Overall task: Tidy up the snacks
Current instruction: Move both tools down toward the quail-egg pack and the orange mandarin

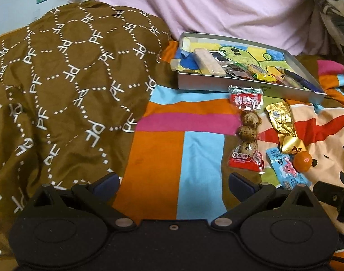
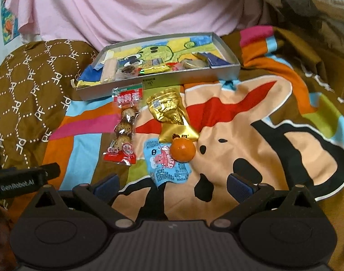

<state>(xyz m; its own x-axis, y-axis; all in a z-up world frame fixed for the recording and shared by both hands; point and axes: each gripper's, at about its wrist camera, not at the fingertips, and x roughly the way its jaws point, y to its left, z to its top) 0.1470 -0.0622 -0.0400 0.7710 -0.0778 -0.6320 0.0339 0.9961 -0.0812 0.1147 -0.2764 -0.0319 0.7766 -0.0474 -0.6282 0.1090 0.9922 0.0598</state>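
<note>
A shallow grey box with a cartoon lining holds several snacks on the bed. In front of it lie a red quail-egg pack, a gold pouch, a light blue packet and a small orange resting on the blue packet. My left gripper is open and empty, left of the snacks. My right gripper is open and empty, just short of the blue packet.
A brown patterned quilt is heaped at the left. Pink fabric rises behind the box. The colourful bedsheet lies under everything. The left gripper's body shows at the right view's left edge.
</note>
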